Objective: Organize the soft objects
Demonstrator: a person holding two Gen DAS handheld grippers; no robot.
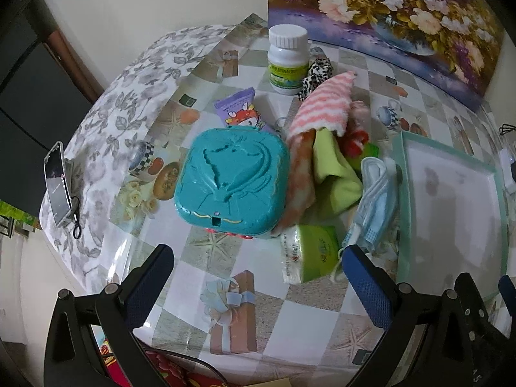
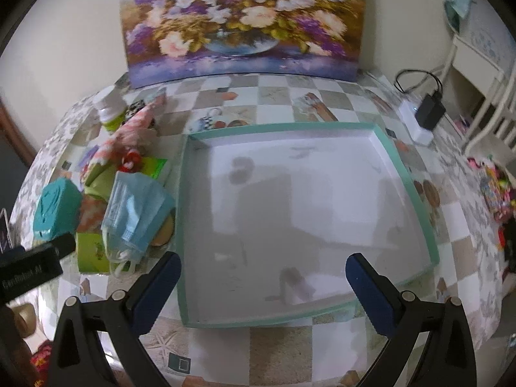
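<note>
A pile of soft things lies mid-table: a pink-and-white striped towel [image 1: 322, 103], an orange-and-white cloth [image 1: 298, 174], a yellow-green cloth [image 1: 335, 167], a blue face mask [image 1: 374, 206] and a green tissue pack [image 1: 309, 251]. The mask [image 2: 135, 213] also shows in the right wrist view, just left of the shallow white tray with a teal rim [image 2: 406, 174], which holds nothing. My left gripper [image 1: 258, 277] hangs open above the table's near edge, in front of the tissue pack. My right gripper [image 2: 262, 287] is open over the tray's near side.
A teal plastic box [image 1: 230, 180], a white pill bottle [image 1: 287, 61], a purple snack pouch [image 1: 238, 109] and a leopard-print scrunchie [image 1: 314, 74] sit near the pile. A phone [image 1: 58, 183] leans at the left edge. A flower painting [image 2: 242, 22] stands behind. A charger [image 2: 422, 116] lies far right.
</note>
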